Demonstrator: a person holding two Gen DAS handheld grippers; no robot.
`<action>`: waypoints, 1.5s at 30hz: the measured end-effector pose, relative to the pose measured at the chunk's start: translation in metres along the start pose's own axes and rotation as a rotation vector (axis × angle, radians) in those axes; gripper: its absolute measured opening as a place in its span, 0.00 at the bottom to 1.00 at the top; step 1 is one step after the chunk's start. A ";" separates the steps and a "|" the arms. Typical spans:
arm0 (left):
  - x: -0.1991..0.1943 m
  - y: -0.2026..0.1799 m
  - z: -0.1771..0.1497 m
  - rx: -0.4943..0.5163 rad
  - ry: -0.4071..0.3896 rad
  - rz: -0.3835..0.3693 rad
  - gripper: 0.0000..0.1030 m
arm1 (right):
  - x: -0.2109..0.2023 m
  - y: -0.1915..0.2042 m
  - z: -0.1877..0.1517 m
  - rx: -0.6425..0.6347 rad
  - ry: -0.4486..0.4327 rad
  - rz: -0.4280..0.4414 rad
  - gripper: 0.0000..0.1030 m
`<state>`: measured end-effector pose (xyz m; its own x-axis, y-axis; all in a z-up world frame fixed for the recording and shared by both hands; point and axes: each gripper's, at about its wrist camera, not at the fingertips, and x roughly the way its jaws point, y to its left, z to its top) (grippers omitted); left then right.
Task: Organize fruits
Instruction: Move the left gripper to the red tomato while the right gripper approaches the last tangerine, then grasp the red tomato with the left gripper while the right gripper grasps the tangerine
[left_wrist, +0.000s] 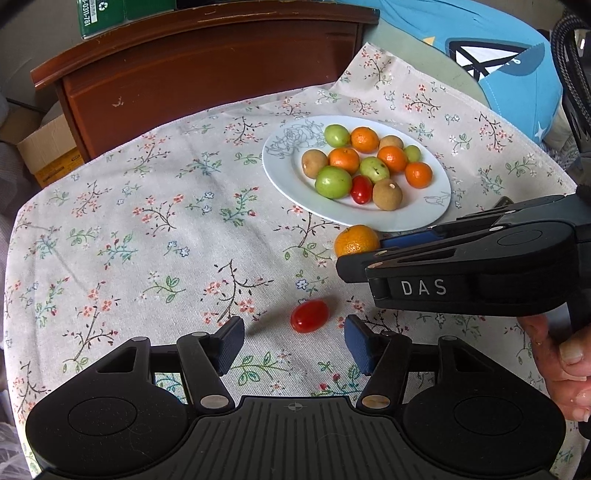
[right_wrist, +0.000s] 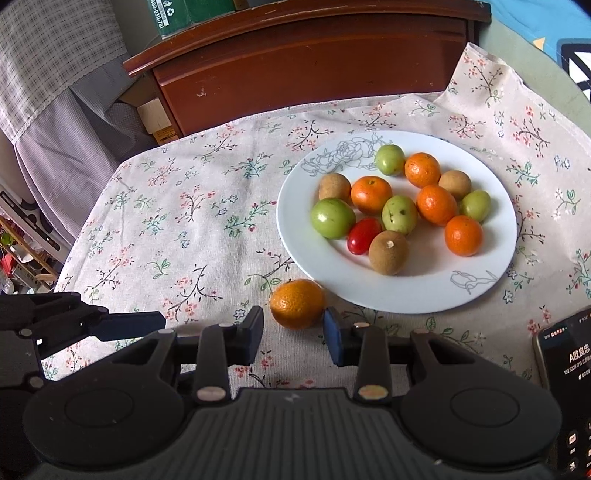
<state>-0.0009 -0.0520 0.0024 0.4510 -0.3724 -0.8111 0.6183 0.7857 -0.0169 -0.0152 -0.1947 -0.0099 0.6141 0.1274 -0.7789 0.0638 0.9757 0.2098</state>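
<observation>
My left tool (left_wrist: 294, 334) hangs low over the flowered cloth (left_wrist: 147, 229) on the table, its two blue pads spread apart with nothing pressed between them. A small red tomato (left_wrist: 309, 315) lies on the cloth just ahead of that gap, touching neither pad.

My right tool (right_wrist: 293, 334) is to the right of it and also points down at the cloth. Its pads stand a little apart, and a loose orange (right_wrist: 297, 303) sits just ahead of their tips, near the right-hand one; I cannot tell whether that pad touches the fruit. The pads are not pinching it. In the left view the same orange (left_wrist: 356, 240) shows at the tip of the right tool (left_wrist: 360, 264), just beside the near rim of the plate. My right hand (left_wrist: 561, 365) shows in the lower right corner of that view.

The white plate (right_wrist: 491, 266), with a grey flower drawn on it, rests on the cloth beyond both tools. On it lie four oranges, four green round fruits, three brown ones and one red tomato, bunched close together.

A phone (right_wrist: 565, 369) with a lit screen lies at the right edge of the right view. Behind the table stands a dark wooden cabinet (left_wrist: 207, 74), and a blue cushion (left_wrist: 498, 55) lies to the right.
</observation>
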 end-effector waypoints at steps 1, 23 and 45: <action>0.002 -0.001 0.000 0.006 -0.002 0.002 0.56 | 0.001 -0.001 0.001 0.006 0.003 0.000 0.33; 0.008 0.001 0.001 0.016 -0.041 0.006 0.16 | -0.002 -0.004 0.002 0.026 -0.003 0.006 0.30; -0.006 0.018 0.011 -0.101 -0.101 0.001 0.15 | -0.016 -0.008 0.009 0.052 -0.044 0.022 0.21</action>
<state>0.0147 -0.0412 0.0140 0.5172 -0.4151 -0.7485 0.5519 0.8302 -0.0791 -0.0185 -0.2060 0.0064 0.6498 0.1392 -0.7472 0.0902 0.9620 0.2577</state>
